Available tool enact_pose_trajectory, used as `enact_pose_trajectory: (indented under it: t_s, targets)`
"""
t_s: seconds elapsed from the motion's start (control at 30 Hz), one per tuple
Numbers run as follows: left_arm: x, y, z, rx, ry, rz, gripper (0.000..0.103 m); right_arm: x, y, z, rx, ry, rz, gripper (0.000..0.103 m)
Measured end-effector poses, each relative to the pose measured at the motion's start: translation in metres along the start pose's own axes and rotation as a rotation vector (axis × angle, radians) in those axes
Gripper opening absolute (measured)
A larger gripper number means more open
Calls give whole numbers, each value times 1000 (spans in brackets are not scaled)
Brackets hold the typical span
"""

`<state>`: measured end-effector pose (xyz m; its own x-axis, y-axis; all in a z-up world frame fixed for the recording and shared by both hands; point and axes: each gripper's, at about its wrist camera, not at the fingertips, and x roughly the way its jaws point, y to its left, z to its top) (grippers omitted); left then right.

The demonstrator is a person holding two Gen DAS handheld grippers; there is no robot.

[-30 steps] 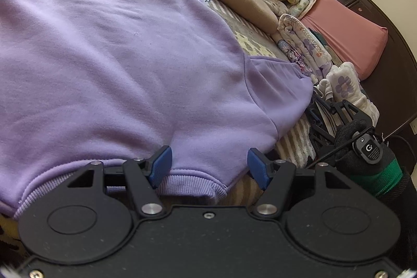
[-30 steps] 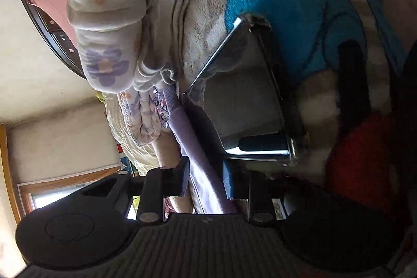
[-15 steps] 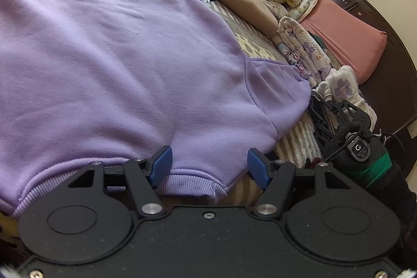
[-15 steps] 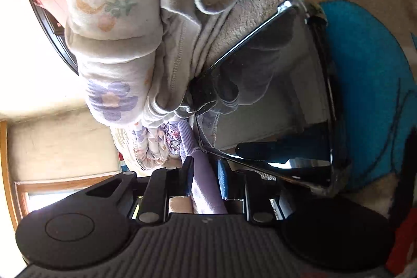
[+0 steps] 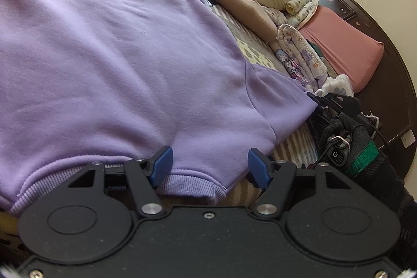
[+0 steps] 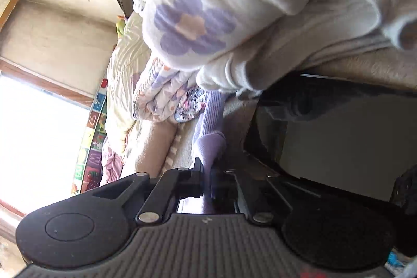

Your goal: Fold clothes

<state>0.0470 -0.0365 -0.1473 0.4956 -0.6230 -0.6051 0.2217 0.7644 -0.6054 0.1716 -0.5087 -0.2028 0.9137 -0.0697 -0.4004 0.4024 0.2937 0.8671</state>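
Your right hand-held gripper [image 6: 208,180] was clamped on the purple sweatshirt [image 5: 117,56] sleeve's cuff [image 6: 211,119], which ran straight ahead of it. Your left hand-held gripper [image 5: 209,164] stood apart over the hem [image 5: 187,177] on the bed [image 5: 260,54].

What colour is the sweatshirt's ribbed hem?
Light purple, like the rest of the sweatshirt; the ribbed hem shows best in the left wrist view.
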Motion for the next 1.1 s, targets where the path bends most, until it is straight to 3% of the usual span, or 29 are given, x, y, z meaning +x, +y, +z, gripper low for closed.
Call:
enact_pose_trajectory:
  t_s: [0.2, 0.27, 0.33, 0.43, 0.53, 0.67, 0.77, 0.83, 0.9, 0.97, 1.1]
  targets:
    - [-3, 2, 2, -20, 0, -10, 65, -12, 1, -7, -106, -72, -58, 7]
    - [-8, 1, 2, -27, -6, 0, 65, -17, 8, -8, -173, -97, -73, 22]
    - [-15, 0, 3, -33, -24, 8, 65, -37, 16, -9, -233, -178, -97, 37]
    - [-27, 5, 11, -55, -83, 43, 65, -69, 18, -14, -314, -230, -43, 39]
    - [-40, 21, 33, -89, -185, 81, 65, -64, 44, -36, -466, -84, 115, 39]
    - [-49, 52, 64, -128, -280, 157, 65, -33, 89, -90, -581, 230, 301, 38]
    - [-45, 86, 76, -207, -273, 197, 65, -2, 128, -138, -621, 467, 408, 39]
    - [-43, 107, 83, -272, -253, 191, 63, 18, 135, -158, -621, 551, 372, 41]
    - [-48, 107, 95, -273, -270, 163, 64, 35, 126, -167, -575, 606, 275, 42]
    - [-47, 104, 109, -226, -277, 168, 65, 30, 110, -172, -507, 647, 219, 31]
    - [-23, 123, 143, -290, -239, 132, 65, 35, 124, -175, -564, 695, 203, 41]
